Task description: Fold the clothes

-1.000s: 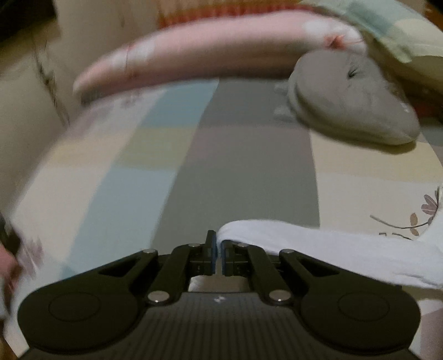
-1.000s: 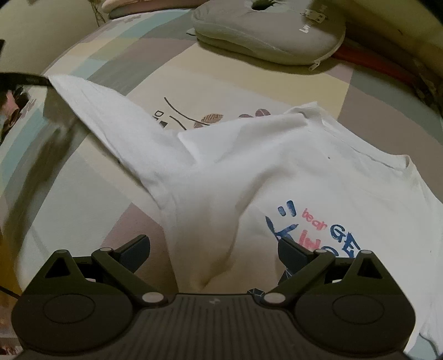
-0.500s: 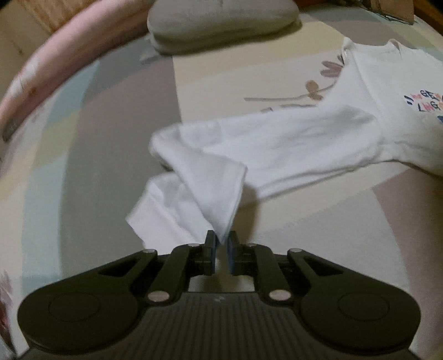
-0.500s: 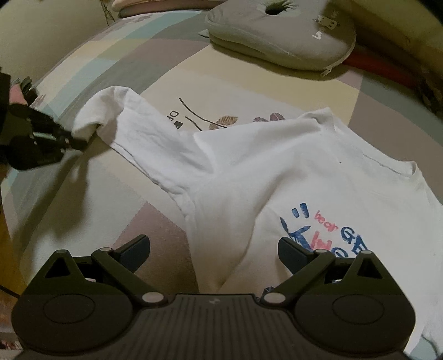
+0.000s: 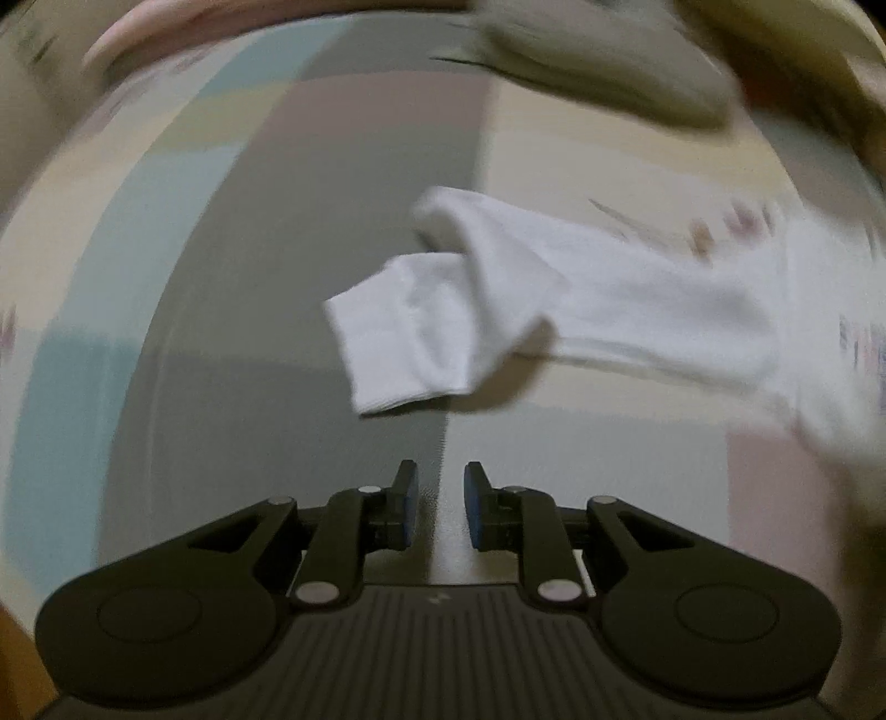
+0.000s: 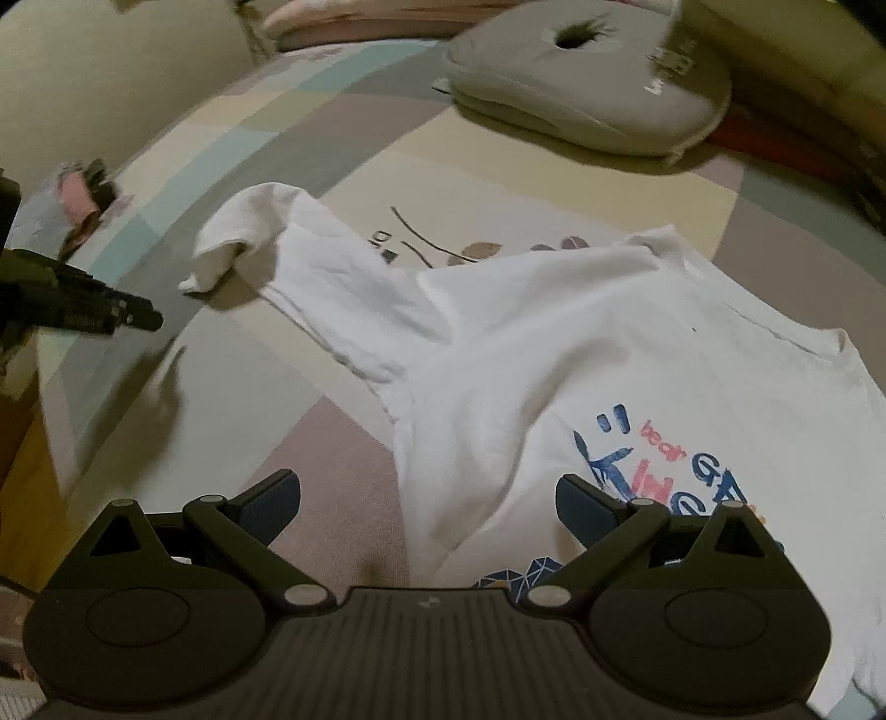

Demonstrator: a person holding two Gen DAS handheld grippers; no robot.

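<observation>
The left tool [image 5: 438, 504] hangs over the bed with its jaws opening and nothing between them; the white T-shirt's sleeve [image 5: 421, 338] lies crumpled just beyond its tips, clear of them. The right tool [image 6: 427, 501] stands wide open over the T-shirt [image 6: 609, 354], its fingers straddling a raised fold of cloth near the blue and red print [image 6: 664, 459] without pressing on it. The shirt is spread on a bedsheet [image 6: 310, 127] of pastel patches with a drawn flower sprig. Beyond the shirt rests a grey cushion [image 6: 587, 94] with a hole in it, and past that a pink pillow [image 6: 354, 22]. A second earlier the left tool was clamped on the sleeve's edge; now the sleeve has dropped onto the sheet.
</observation>
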